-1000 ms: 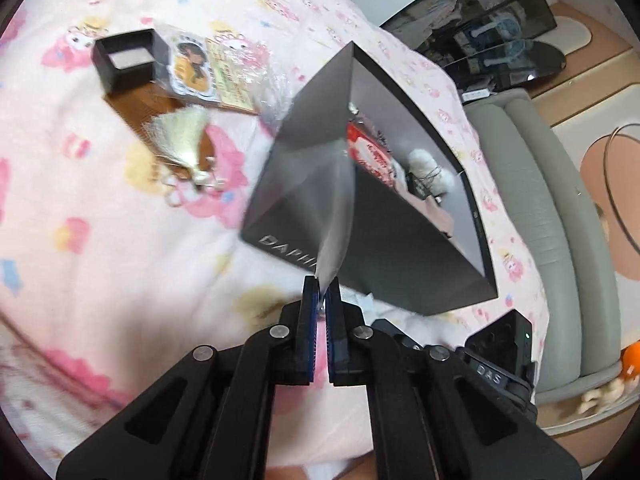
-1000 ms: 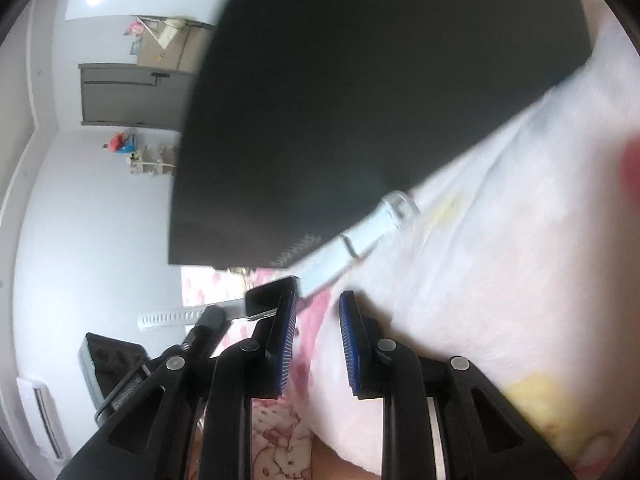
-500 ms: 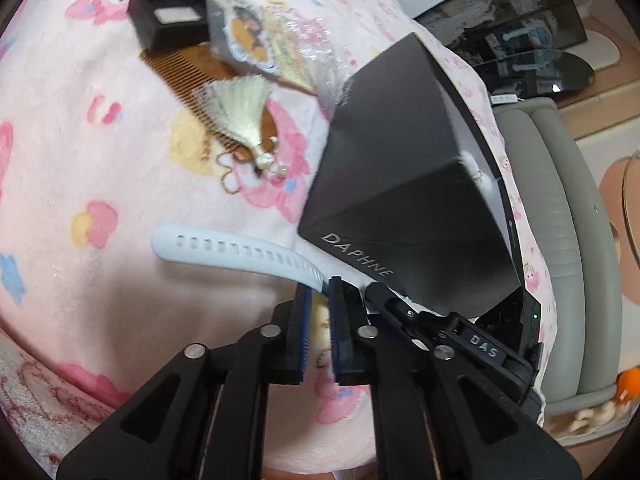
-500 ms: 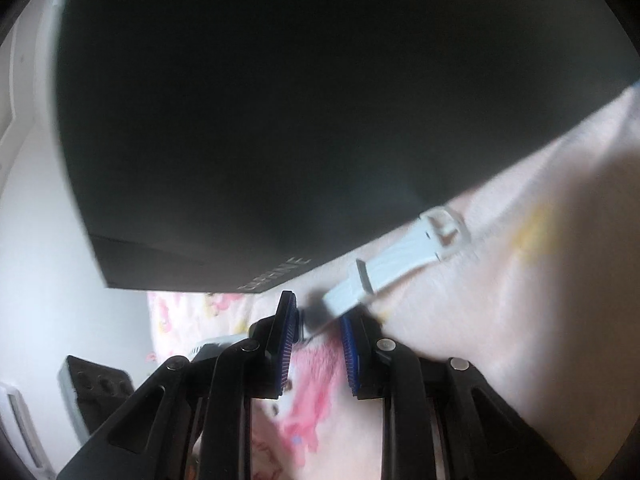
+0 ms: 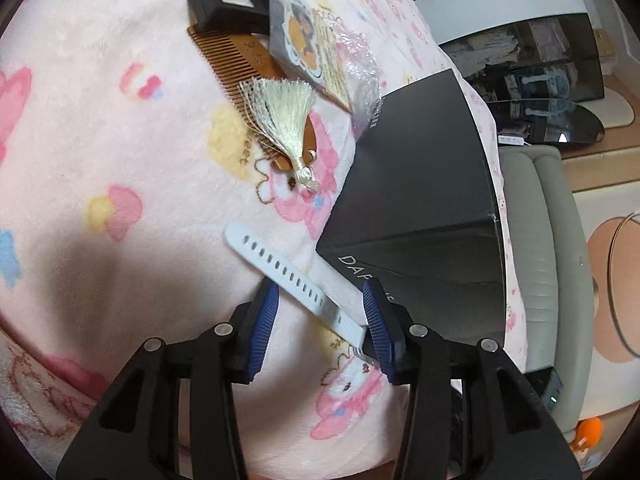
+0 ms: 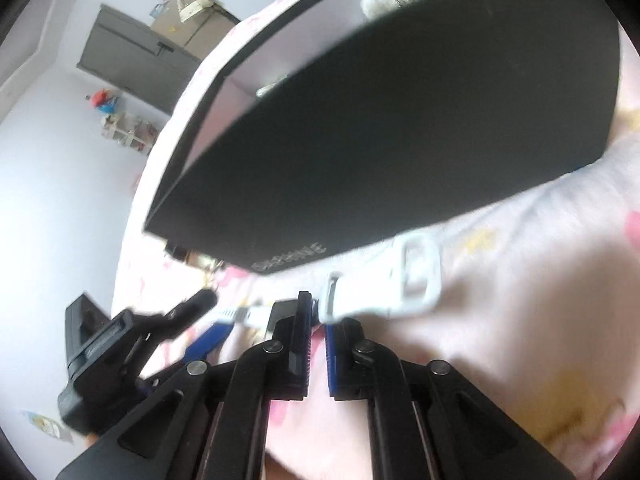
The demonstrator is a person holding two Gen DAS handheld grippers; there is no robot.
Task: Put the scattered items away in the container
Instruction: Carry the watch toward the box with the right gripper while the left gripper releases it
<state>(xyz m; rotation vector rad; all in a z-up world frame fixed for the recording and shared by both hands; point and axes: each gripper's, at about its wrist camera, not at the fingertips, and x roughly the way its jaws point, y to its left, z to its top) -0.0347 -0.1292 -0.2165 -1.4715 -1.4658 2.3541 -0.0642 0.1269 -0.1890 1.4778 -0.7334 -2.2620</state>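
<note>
Two grippers on one white watch strap [image 5: 296,280]: my right gripper [image 6: 318,322] has clamped its buckle end, my left gripper [image 5: 320,316] is opening around the holed end. Handover done; strap lies on the bed beside the black box [image 5: 420,208], ready to lift in.

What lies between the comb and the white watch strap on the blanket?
In the left wrist view, only bare pink blanket separates the comb from the white watch strap.
</note>
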